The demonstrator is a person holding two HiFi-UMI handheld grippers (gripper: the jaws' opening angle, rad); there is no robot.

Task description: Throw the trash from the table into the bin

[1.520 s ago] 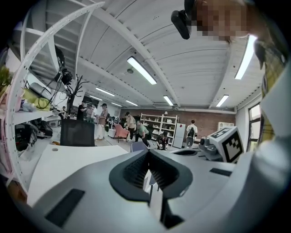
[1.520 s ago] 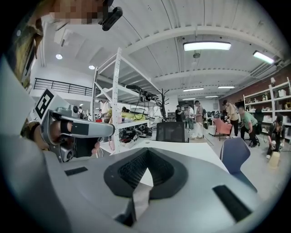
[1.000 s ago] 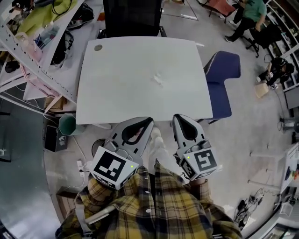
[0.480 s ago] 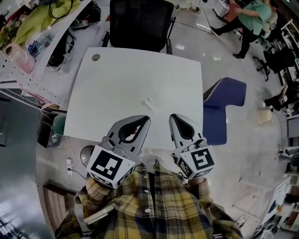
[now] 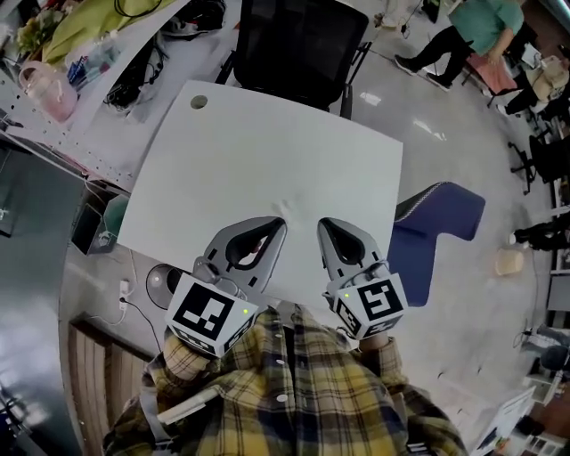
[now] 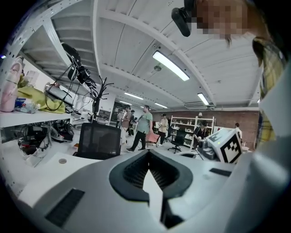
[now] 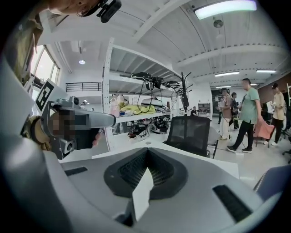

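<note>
A small crumpled white piece of trash [image 5: 284, 210] lies on the white table [image 5: 267, 151], near its front edge. My left gripper [image 5: 277, 225] is shut and empty, its tip just short of the trash. Beside it on the right, my right gripper [image 5: 324, 223] is also shut and empty. A green bin [image 5: 112, 223] stands on the floor under the table's left front corner. In the left gripper view the left gripper [image 6: 148, 154] has its jaws meeting, and the right gripper's [image 7: 146, 152] jaws meet in the right gripper view; the trash is hidden in both.
A black office chair [image 5: 298, 44] stands at the table's far side and a blue seat [image 5: 436, 227] at its right. A cluttered shelf [image 5: 71, 71] runs along the left. People [image 5: 463, 27] walk at the back right. A round grey object [image 5: 165, 280] lies on the floor.
Both grippers have moved forward from short of the table to over its front edge. The trash now lies right in front of the left gripper's tip. Both jaws stayed shut.
</note>
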